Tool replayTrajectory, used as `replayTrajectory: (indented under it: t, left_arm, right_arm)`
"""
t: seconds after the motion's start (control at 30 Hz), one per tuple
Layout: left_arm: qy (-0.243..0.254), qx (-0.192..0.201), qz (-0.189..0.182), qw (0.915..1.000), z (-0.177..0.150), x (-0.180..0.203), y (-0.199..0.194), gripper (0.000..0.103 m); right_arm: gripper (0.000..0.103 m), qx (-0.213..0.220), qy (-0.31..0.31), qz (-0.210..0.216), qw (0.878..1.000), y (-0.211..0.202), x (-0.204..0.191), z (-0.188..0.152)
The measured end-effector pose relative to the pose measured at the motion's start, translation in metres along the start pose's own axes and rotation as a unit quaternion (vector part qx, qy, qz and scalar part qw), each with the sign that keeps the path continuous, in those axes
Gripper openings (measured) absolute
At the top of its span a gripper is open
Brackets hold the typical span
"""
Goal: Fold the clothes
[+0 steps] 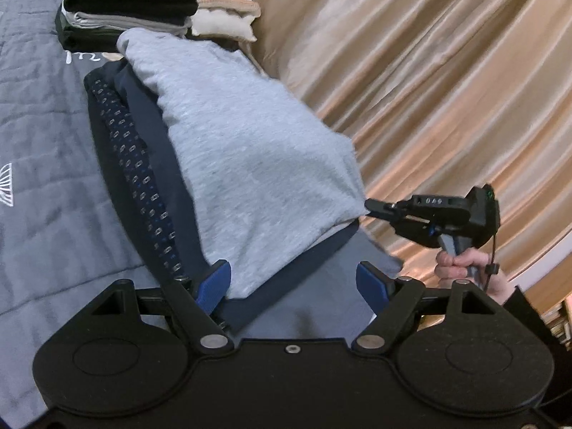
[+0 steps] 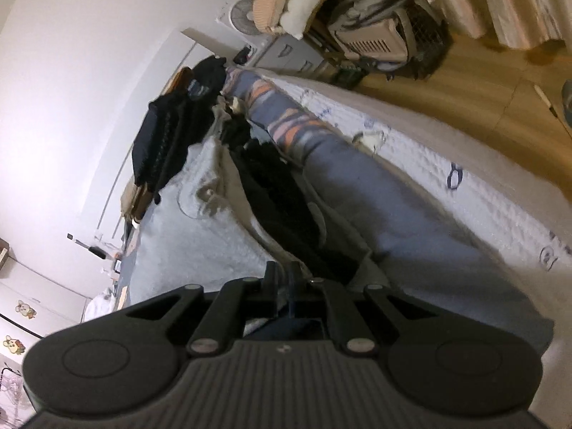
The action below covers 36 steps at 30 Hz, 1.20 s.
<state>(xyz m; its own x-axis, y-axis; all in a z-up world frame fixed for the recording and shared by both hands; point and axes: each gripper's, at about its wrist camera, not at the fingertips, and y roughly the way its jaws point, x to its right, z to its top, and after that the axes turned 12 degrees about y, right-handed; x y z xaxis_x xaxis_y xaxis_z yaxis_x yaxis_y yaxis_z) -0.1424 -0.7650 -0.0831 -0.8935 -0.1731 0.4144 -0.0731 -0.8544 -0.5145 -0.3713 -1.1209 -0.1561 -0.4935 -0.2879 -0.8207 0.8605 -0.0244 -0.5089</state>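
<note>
Two grippers: both mine, at the heather-grey knit garment.
Left gripper: jaws spread around its hem.
Right gripper: jaws pinching its corner.

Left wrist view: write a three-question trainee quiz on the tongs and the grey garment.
1. True or false: the left tongs are shut on the light grey knit garment.
2. Which tongs pinch the garment's corner? A) right tongs B) neither
3. Fill in: behind the garment stands a stack of ____ folded clothes.

Key: 1 false, they stand open, one blue pad at the cloth's edge; 2 A; 3 black.
</note>
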Motion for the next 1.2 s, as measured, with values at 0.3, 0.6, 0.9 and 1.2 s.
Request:
replayTrajectory:
  t: [0.3,0.6,0.9,1.2]
  left_arm:
    - [0.192,-0.031,0.106,0.9750,-0.001,0.037,0.035,0.055]
    - [0.281,-0.062,0.150,0.9459,-0.014,0.048,0.057,0.019]
    - [0.303,-0.097,0.121,0.9402,-0.024,0.053,0.051,0.006]
    - [0.223,-0.091,0.141,0.9602,-0.018,0.060,0.028,0.074]
  right_arm:
    - [0.005,0.019,0.016,0.026,0.999,-0.010,-0.010,0.001]
    - [0.000,0.048,0.030,0.031,0.998,-0.035,-0.004,-0.001]
    - [0.005,-0.004,-0.017,0.040,0.999,-0.015,-0.021,-0.015]
    - [0.044,-0.023,-0.126,-0.011,0.992,-0.006,-0.069,-0.046]
